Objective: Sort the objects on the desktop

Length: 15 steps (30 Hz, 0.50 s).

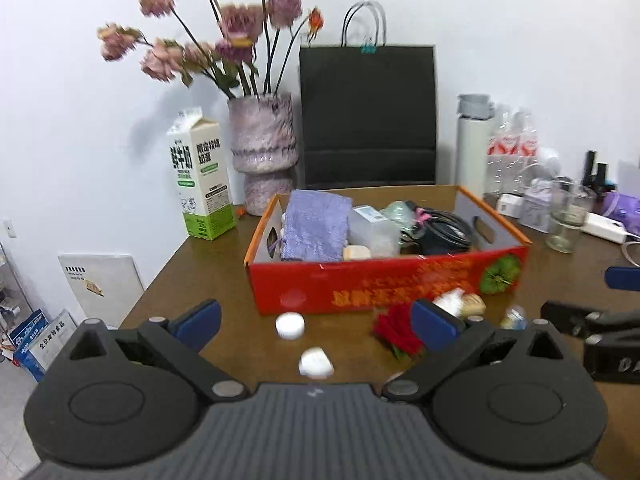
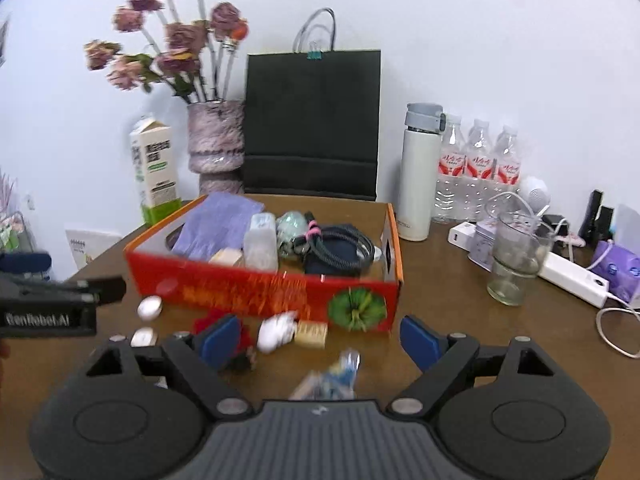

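Note:
A red cardboard box (image 1: 384,284) (image 2: 256,292) stands mid-table, holding a purple cloth (image 1: 316,226), a clear container, a black cable (image 2: 340,246) and small items. Loose things lie on the brown table in front of it: two white round pieces (image 1: 290,325) (image 1: 316,363), a red fabric flower (image 1: 398,330), a white wrapped piece (image 2: 276,330), a tan block (image 2: 311,334) and a blue-white packet (image 2: 334,376). My left gripper (image 1: 316,322) is open and empty above the white pieces. My right gripper (image 2: 320,338) is open and empty above the packet.
Behind the box stand a milk carton (image 1: 204,184), a vase of pink flowers (image 1: 264,152), a black paper bag (image 1: 368,116), a white flask (image 2: 418,176) and water bottles (image 2: 476,168). A glass (image 2: 514,260), a power strip (image 2: 568,276) and cables sit at right.

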### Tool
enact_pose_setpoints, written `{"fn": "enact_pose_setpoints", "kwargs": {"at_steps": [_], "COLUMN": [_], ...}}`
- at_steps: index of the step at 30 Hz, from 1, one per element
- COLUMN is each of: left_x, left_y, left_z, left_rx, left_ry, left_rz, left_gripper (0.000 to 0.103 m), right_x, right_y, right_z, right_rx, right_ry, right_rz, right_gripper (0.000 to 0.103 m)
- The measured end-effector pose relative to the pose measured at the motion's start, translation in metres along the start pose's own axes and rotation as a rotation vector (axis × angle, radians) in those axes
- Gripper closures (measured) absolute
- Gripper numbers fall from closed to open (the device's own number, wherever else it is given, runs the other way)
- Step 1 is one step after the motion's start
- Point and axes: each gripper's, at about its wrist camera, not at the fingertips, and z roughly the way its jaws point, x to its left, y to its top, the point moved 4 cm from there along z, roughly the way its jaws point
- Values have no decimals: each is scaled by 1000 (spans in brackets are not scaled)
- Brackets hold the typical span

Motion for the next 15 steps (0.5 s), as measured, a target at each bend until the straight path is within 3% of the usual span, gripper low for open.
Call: {"fn": "enact_pose_setpoints", "kwargs": {"at_steps": [6, 11, 15], "left_x": [1, 18, 41], "left_y": [-38, -79, -95], "left_z": [-79, -126, -155], "left_rx": [-86, -95, -114], "left_ry": [-8, 18, 55], "left_rz": [7, -41, -84], "left_gripper": [0, 0, 0], "right_x": [18, 33, 34], "right_y": [-45, -82, -94], "right_z": [-66, -115, -147], "right_rx": [-26, -31, -36], "right_ry": [15, 46, 48], "right_rz": [-55, -186, -190], "right_gripper": [16, 15, 15]}}
